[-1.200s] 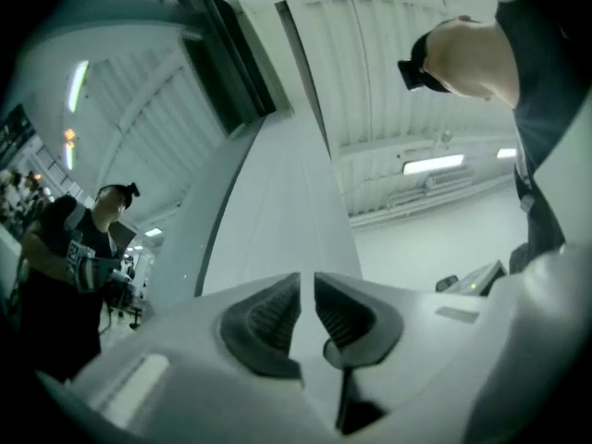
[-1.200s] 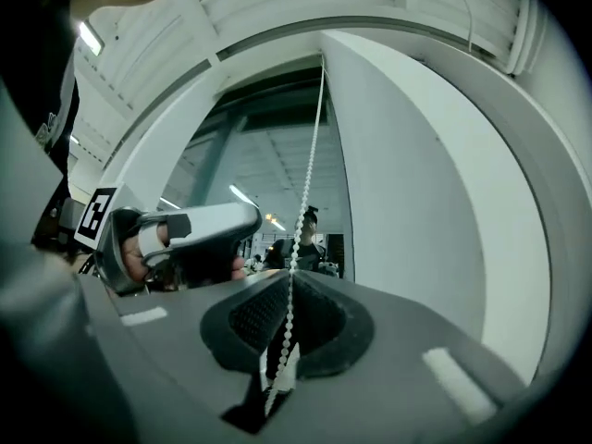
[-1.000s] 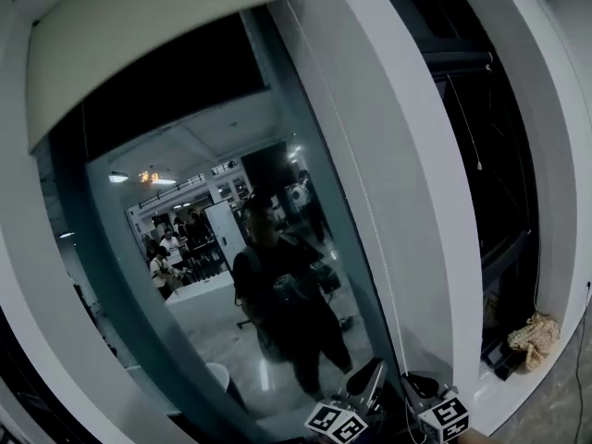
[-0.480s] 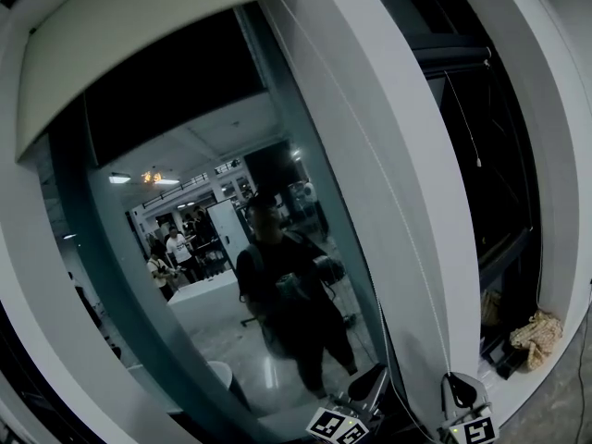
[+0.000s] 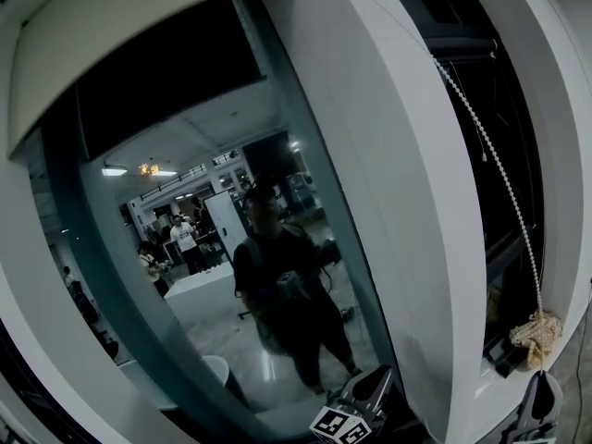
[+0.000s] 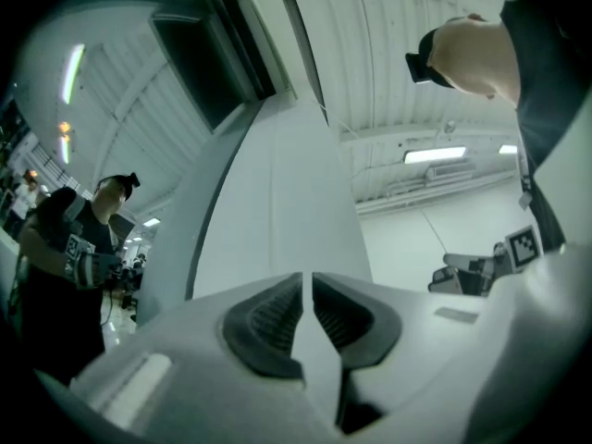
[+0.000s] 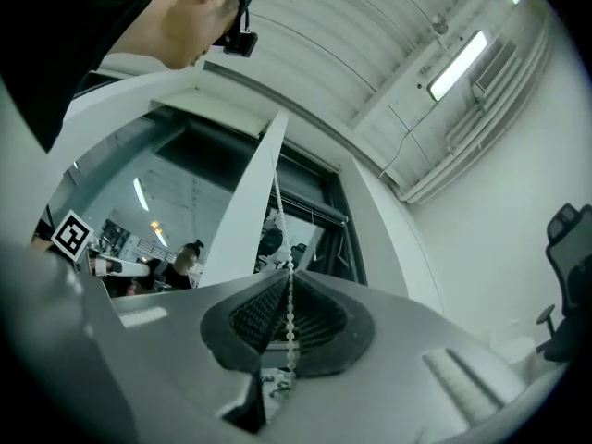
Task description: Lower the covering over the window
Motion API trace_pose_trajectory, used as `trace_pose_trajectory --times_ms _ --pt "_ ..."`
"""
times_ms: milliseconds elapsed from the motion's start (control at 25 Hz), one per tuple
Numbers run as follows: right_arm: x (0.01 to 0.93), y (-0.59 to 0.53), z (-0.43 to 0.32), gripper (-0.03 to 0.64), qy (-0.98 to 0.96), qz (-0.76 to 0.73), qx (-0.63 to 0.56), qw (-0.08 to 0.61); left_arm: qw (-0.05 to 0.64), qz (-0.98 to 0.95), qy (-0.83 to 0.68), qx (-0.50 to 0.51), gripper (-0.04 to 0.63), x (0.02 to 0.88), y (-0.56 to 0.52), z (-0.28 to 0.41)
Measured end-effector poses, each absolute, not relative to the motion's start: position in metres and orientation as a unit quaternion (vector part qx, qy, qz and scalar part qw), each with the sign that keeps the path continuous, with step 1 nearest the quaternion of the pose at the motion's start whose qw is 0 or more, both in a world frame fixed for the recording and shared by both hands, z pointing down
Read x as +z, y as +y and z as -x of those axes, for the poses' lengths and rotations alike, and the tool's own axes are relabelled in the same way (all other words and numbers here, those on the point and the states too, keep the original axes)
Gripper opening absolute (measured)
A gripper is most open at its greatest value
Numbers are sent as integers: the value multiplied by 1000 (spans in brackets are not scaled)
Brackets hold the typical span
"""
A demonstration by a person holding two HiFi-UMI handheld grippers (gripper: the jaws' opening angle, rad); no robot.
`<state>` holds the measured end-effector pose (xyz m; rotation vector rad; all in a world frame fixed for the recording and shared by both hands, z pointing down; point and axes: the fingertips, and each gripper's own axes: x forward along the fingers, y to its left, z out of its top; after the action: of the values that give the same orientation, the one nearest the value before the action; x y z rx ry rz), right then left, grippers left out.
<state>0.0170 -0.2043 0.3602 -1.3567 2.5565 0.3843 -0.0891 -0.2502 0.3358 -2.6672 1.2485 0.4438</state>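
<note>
The covering, a pale roller blind (image 5: 129, 35), sits high up on the left and hides only the top strip of the dark window glass (image 5: 176, 91). Below it the glass mirrors the person (image 5: 287, 294) standing before it. Both hands are held low, with the tools tipped a little upward toward the window. The left gripper (image 5: 370, 384) is at the bottom middle of the head view, at the foot of the broad white pillar (image 5: 370, 155), with its marker cube (image 5: 338, 424) turned to the camera. In its own view the left gripper (image 6: 306, 280) has its jaws only a thin slit apart, and nothing shows between them. The right gripper (image 5: 543, 396) is at the bottom right corner, half cut off by the frame edge, so its exact tilt is hard to judge there. It lies just below a crumpled cloth (image 5: 535, 333) on the white sill (image 5: 499, 388). The bead chain (image 5: 499, 169) runs in a long slant from the pillar's right side, past the cloth, down to this tool. In the right gripper view the bead chain (image 7: 280, 220) passes straight between the ribbed pads, and the right gripper (image 7: 285, 289) is clamped on it.
</note>
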Motion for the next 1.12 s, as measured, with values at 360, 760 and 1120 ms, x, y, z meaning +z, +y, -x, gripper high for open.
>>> trace_pose_trajectory --times_ms 360,760,1120 --pt "364 -196 -14 14 869 458 168 82 35 938 254 234 35 277 -211 33" --pt "476 -227 58 14 928 364 77 -28 73 933 258 238 112 261 -204 32" --pt "477 -211 7 15 911 407 64 -1 67 891 365 261 74 251 -244 77"
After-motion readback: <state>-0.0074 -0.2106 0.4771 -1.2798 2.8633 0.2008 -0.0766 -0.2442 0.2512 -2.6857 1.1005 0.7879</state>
